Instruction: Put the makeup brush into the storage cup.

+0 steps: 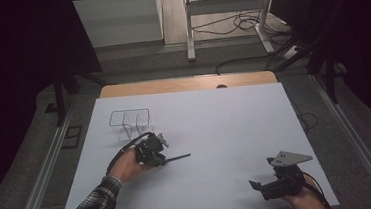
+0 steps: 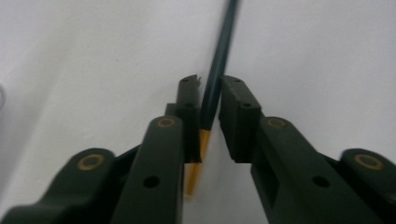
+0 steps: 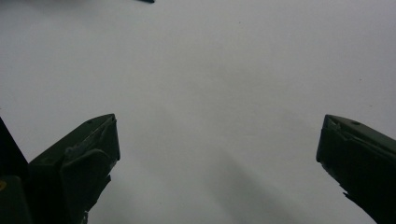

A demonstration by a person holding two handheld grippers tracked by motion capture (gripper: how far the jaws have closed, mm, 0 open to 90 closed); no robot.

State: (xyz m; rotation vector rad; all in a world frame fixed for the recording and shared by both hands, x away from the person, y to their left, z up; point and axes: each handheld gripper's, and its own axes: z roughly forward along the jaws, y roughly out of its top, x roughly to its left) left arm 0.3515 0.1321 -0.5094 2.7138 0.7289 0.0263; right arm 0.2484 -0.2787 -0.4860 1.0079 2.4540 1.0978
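A slim dark pencil (image 1: 177,158) with a yellow end lies almost level over the white table (image 1: 224,116), pointing right. My left gripper (image 1: 163,159) is shut on the pencil. In the left gripper view the pencil (image 2: 219,56) runs up between the two jaws, its yellow end toward the camera, and my left gripper (image 2: 209,88) closes round the dark shaft. My right gripper (image 1: 254,184) rests near the table's front right corner. In the right gripper view my right gripper (image 3: 219,126) stands open, its jaws wide apart over bare white surface.
A clear wire-edged holder (image 1: 129,120) stands on the table at the back left, just beyond my left hand. A wooden strip (image 1: 187,84) borders the table's far edge. Past it are a metal frame (image 1: 226,11) and cables on the floor.
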